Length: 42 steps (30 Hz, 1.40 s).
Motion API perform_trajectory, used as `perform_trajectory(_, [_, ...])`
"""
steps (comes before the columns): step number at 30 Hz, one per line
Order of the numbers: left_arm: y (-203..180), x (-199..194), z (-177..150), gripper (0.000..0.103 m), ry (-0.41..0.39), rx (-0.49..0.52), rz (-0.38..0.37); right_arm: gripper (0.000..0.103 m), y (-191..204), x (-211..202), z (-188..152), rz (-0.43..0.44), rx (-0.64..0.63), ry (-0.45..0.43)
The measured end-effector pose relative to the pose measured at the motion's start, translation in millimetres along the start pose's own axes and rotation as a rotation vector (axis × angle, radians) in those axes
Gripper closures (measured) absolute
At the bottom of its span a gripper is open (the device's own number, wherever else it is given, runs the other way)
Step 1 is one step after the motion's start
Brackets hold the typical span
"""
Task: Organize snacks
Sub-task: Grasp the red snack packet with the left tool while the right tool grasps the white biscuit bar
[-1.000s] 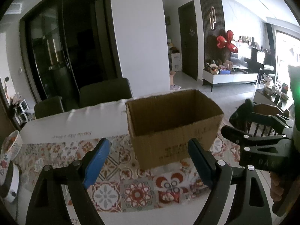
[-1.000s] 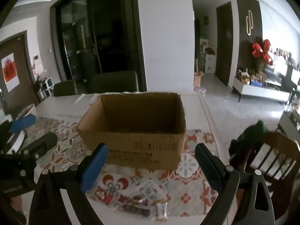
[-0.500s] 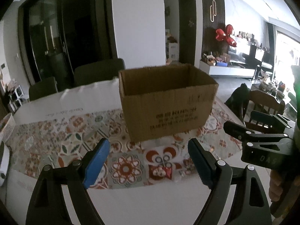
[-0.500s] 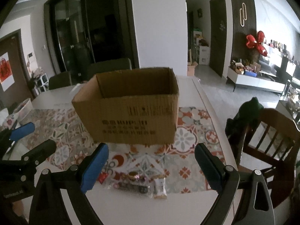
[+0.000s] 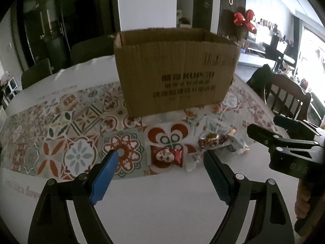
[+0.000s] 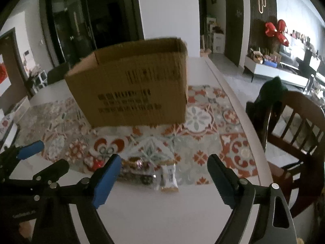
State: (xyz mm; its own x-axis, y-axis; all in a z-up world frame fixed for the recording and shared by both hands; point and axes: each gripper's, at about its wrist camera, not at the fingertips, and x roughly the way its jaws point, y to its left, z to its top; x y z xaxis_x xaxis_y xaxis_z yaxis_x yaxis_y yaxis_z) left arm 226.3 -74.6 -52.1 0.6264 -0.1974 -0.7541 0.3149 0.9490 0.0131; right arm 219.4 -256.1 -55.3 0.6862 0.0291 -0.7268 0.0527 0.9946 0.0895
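An open cardboard box (image 5: pixel 174 71) stands on a patterned mat (image 5: pixel 77 122); it also shows in the right wrist view (image 6: pixel 132 89). Wrapped snacks lie in front of it near the mat's front edge: a red packet (image 5: pixel 167 155), a clear bag of round candies (image 5: pixel 213 139) and a white bar (image 6: pixel 169 175). My left gripper (image 5: pixel 160 172) is open and empty, just short of the red packet. My right gripper (image 6: pixel 164 174) is open and empty, over the candy bag (image 6: pixel 136 166) and white bar. Each gripper shows in the other's view, the right (image 5: pixel 284 142) and the left (image 6: pixel 30 162).
The white table (image 5: pixel 152 203) runs under both grippers. A wooden chair (image 6: pixel 294 126) with a dark cloth on it stands at the table's right side. Dark chairs (image 5: pixel 36 75) stand behind the table.
Both grippers have tilted down and drawn back toward the table's front edge. The snacks in front of the box have come into the left view. Both stay open.
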Motion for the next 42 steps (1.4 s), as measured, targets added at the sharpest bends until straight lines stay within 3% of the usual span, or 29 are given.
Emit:
perform_trajectory(14, [4,42,-6,0.018,0.078,-0.016,-0.011,0.030,-8,39,-17,-0.016,0.040,0.112])
perform_trajectory(21, [6,59,-2,0.018,0.105,-0.046,-0.038,0.039,-11,50,-18,-0.021,0.061,0.135])
perform_trajectory(31, [7,77,-2,0.018,0.132,-0.068,-0.041,0.044,-11,59,-18,-0.032,0.067,0.145])
perform_trajectory(34, [9,79,-3,0.020,0.135,-0.084,-0.045,0.047,-11,62,-17,-0.037,0.064,0.148])
perform_trajectory(38, [10,82,-2,0.031,0.141,-0.098,-0.040,0.050,-10,64,-17,-0.039,0.068,0.149])
perform_trajectory(42, [11,84,-3,0.038,0.147,-0.106,-0.047,0.061,-8,66,-17,-0.021,0.057,0.152])
